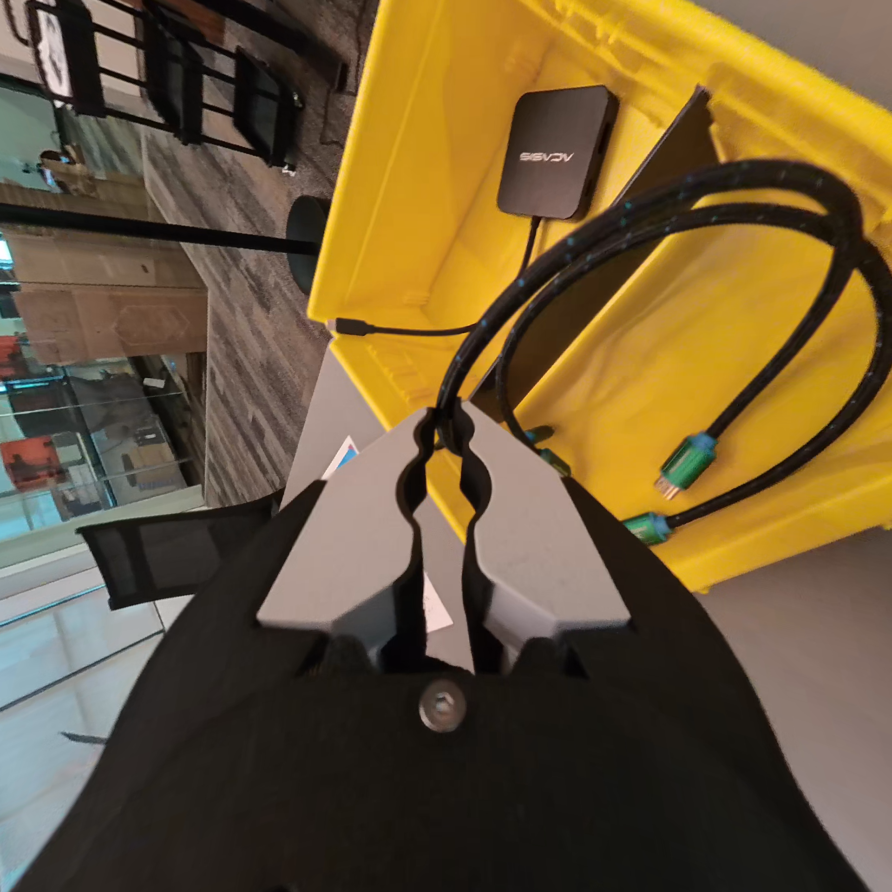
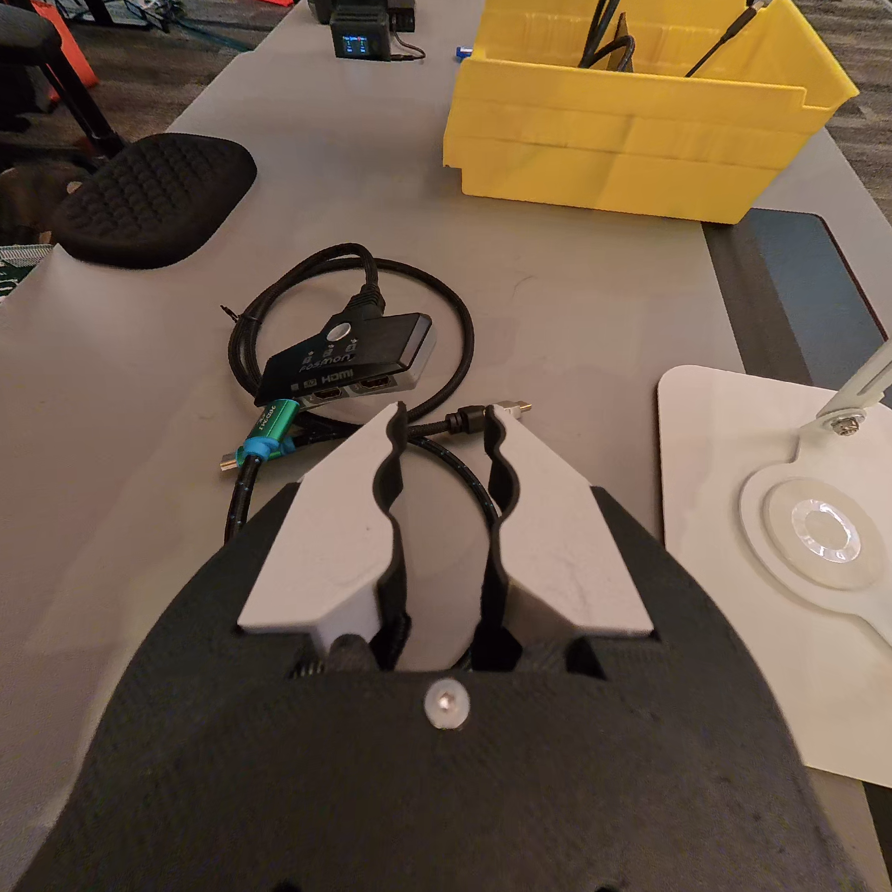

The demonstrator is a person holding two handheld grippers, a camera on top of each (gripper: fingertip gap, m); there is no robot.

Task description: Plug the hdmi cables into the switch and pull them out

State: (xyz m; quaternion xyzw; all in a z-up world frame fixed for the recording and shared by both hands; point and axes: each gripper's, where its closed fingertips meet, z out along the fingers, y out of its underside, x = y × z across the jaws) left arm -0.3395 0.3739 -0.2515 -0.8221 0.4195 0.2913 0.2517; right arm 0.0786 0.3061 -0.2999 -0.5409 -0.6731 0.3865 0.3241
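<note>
On the counter (image 2: 555,299), the yellow bin (image 1: 434,193) holds the cable (image 1: 675,212) my left claw (image 1: 446,425) pinches. My right claw (image 2: 444,420), parted and empty, faces the switch (image 2: 347,357) just ahead, ports toward me, green plug (image 2: 272,420) front-left.

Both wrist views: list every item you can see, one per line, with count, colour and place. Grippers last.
Bin: one, yellow, on the grey table.
Flat box: one, black, in the bin's far compartment, thin lead attached.
HDMI cables: black braided loops with green plugs, over the bin; count unclear.
Switch: one, black, on the table, two front ports empty.
Green plug: one, beside the switch.
Armrest pad: one, black, table's left edge.
Stand base: one, white, right.
Mat: one, dark, far right.
Small screen device: one, black, far end.
Left gripper: closed on a cable.
Right gripper: open above the table.
</note>
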